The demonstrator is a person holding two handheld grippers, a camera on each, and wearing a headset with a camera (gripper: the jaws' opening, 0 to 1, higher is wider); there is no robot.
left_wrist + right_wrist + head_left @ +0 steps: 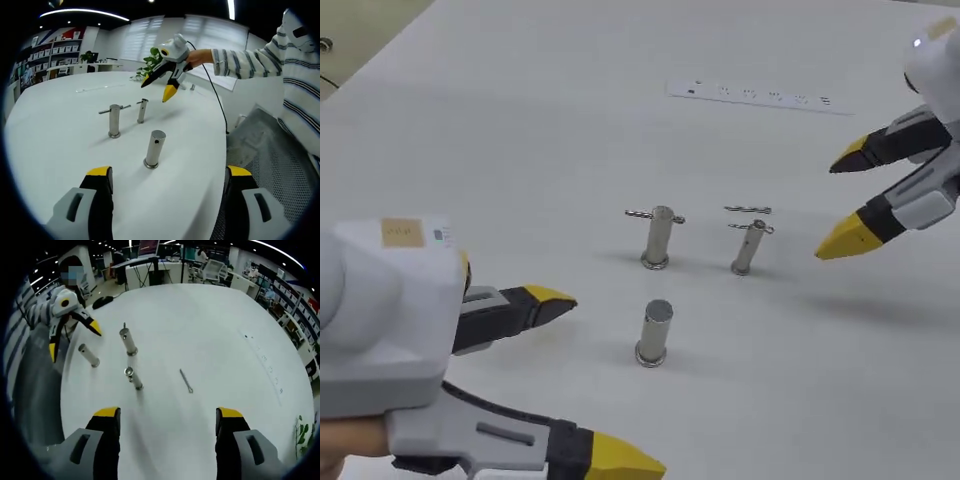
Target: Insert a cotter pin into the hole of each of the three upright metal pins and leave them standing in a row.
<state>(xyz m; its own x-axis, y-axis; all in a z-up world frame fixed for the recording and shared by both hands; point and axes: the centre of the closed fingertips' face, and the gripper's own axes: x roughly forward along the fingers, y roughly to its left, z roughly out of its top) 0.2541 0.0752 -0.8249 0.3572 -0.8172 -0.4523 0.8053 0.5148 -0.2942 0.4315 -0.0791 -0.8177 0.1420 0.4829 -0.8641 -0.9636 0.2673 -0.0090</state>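
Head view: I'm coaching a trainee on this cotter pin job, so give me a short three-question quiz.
1. True or false: the near pin already carries a cotter pin.
2. Where is the loose cotter pin? A) held in a gripper B) flat on the table just beyond the far right pin C) in the near pin's hole
3. Fill in: the left gripper and the right gripper both stand ____.
Key: 1. False. 2. B. 3. Open.

Loose cotter pin (748, 209) lies behind right metal pin (747, 250).
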